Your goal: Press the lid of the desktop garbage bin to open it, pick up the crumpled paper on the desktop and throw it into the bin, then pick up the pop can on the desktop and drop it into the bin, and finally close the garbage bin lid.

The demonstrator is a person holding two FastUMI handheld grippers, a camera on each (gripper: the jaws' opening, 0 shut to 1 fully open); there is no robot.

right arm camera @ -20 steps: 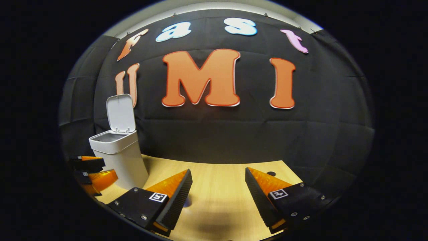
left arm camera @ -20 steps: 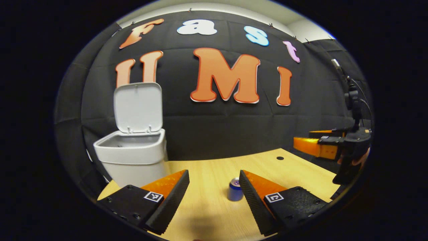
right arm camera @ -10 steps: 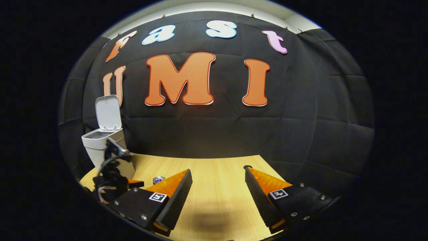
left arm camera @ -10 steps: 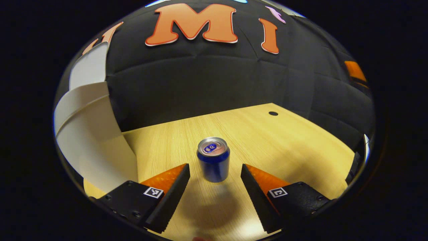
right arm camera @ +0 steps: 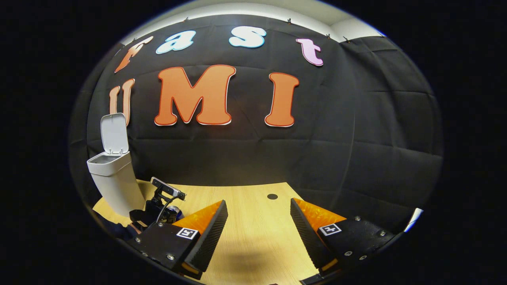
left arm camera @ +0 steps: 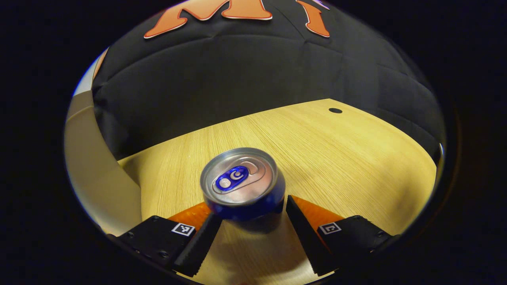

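Both tongs gape: left tongs straddle the pop can, its base hidden; right tongs empty.

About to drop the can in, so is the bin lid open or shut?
Open. In the right gripper view the lid stands upright behind the bin's rim, leaving the mouth uncovered.

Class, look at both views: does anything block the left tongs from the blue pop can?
Nothing visible does. The blue pop can with a silver top stands upright on the light wooden desktop, already between the open fingers of the left tongs.
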